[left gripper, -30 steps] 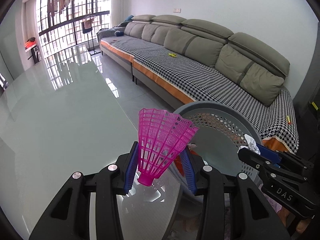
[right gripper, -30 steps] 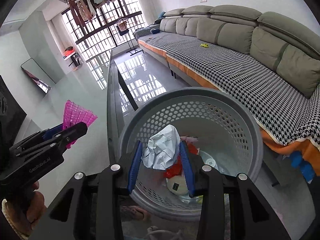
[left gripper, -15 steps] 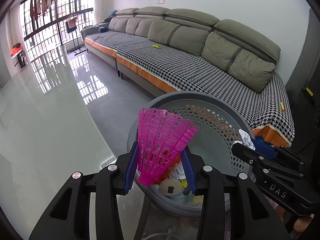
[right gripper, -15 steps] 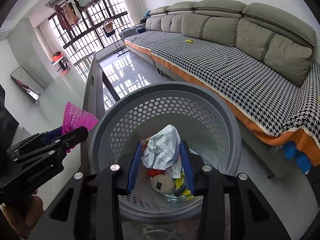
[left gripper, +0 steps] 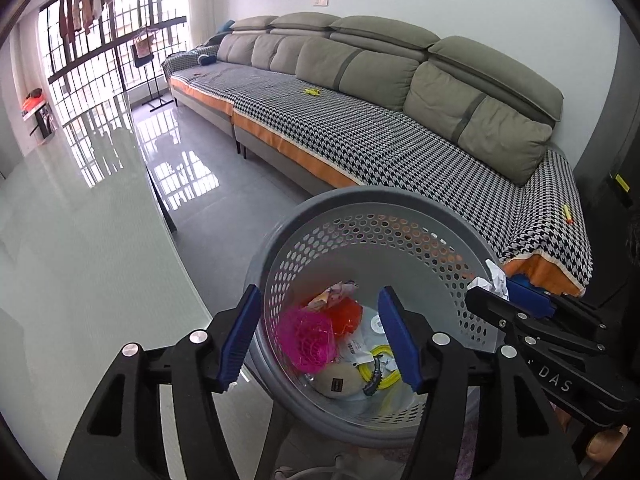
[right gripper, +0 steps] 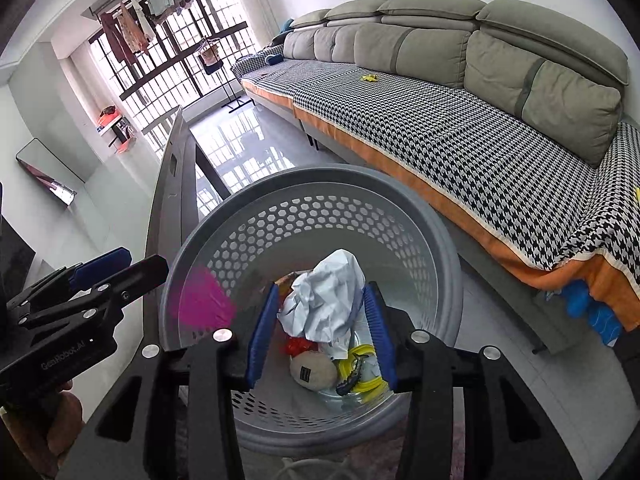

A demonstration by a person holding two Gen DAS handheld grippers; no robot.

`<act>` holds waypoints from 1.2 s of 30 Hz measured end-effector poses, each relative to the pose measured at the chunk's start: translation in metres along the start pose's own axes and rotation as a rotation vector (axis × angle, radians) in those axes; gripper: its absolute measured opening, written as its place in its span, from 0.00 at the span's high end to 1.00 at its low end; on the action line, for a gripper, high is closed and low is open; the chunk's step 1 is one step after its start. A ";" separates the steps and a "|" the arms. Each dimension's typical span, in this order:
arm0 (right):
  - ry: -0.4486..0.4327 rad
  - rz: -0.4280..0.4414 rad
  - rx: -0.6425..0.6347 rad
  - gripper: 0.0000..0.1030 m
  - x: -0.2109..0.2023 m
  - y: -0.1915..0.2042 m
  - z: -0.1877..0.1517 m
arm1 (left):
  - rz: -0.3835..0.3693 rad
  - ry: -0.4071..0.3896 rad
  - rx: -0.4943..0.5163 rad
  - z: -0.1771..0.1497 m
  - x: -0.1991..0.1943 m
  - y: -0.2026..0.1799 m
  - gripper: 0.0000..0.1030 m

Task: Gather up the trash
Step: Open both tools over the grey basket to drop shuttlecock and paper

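Note:
A grey perforated trash basket [left gripper: 360,200] stands on the floor beside the glass table; it also shows in the right wrist view [right gripper: 320,176]. My left gripper [left gripper: 320,336] is open above the basket. The pink shuttlecock [left gripper: 306,338] is free of it, inside the basket; it is a pink blur in the right wrist view [right gripper: 204,300]. My right gripper [right gripper: 320,332] is shut on a crumpled white paper [right gripper: 326,296] and holds it over the basket. Its tip shows in the left wrist view [left gripper: 496,280]. Other trash [right gripper: 320,368] lies at the basket's bottom.
The glass table [left gripper: 80,260] is at the left, its edge next to the basket. A long grey sofa [left gripper: 400,120] with a houndstooth cover runs along the wall behind. Grey tiled floor [left gripper: 224,200] lies between the table and the sofa.
My left gripper moved off the table to above the basket, opened, and the pink shuttlecock dropped into the basket. My right gripper stayed shut on the paper, shifting further over the basket.

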State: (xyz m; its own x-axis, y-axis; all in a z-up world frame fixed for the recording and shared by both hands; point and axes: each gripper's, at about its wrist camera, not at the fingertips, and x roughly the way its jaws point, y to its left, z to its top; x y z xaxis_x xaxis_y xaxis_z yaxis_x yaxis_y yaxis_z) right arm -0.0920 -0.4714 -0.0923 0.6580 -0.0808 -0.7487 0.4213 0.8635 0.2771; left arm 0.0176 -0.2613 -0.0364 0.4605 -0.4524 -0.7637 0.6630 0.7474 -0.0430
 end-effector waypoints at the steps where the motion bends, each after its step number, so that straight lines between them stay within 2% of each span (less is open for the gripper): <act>1: 0.000 0.002 0.003 0.57 0.000 0.000 0.000 | 0.003 0.001 -0.002 0.000 0.000 0.000 0.38; 9: -0.004 0.007 0.005 0.51 -0.004 0.000 -0.001 | 0.018 0.004 -0.001 0.000 -0.002 -0.002 0.32; 23: -0.009 -0.010 0.008 0.51 -0.009 0.002 -0.003 | 0.069 -0.008 -0.020 0.000 -0.006 0.004 0.24; 25: -0.012 -0.015 0.008 0.49 -0.009 0.003 -0.004 | 0.077 -0.014 -0.024 0.000 -0.008 0.005 0.20; 36: -0.022 -0.032 0.003 0.46 -0.014 0.008 -0.006 | 0.109 -0.024 -0.025 -0.004 -0.012 0.007 0.13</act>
State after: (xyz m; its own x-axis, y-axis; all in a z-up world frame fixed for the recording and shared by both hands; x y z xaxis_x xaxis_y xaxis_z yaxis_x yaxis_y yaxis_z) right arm -0.1017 -0.4606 -0.0831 0.6577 -0.1187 -0.7439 0.4436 0.8591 0.2551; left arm 0.0147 -0.2487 -0.0297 0.5436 -0.3788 -0.7490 0.5932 0.8047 0.0235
